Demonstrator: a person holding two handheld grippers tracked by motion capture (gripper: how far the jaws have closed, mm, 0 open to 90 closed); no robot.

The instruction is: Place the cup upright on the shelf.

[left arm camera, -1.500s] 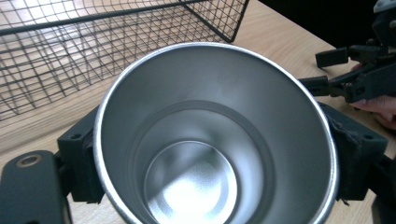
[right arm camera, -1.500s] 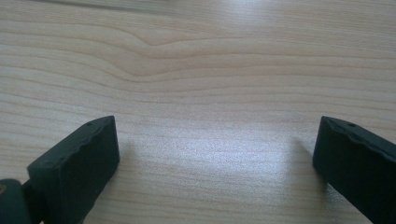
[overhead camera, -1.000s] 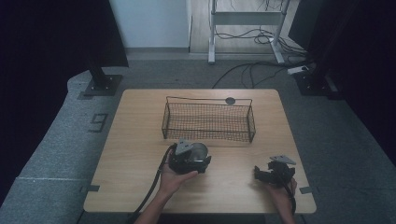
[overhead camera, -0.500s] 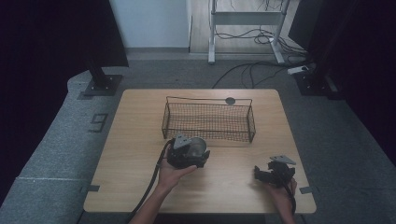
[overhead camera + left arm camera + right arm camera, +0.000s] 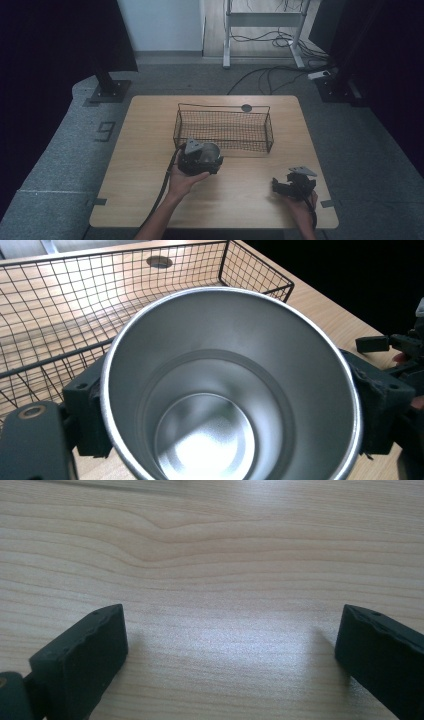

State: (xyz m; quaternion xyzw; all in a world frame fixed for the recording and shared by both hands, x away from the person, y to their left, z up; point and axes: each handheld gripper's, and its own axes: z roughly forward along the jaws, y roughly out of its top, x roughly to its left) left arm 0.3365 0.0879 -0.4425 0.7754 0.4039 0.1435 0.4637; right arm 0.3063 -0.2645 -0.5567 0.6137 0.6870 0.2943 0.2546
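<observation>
We hold the shiny round steel cup [image 5: 230, 390] clamped in our left gripper [image 5: 200, 157] just before the black wire basket [image 5: 222, 130] — our right gripper [image 5: 292, 186], jaws apart, rests near the wooden tabletop's [image 5: 150, 130] front right corner.

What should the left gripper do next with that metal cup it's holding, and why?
Probably carry the metal cup forward over the near wall of the wire basket and lower it in. The left gripper is shut on the cup, one jaw on each side, just short of the basket, which looks empty. The right gripper rests open on the table, well aside.
</observation>
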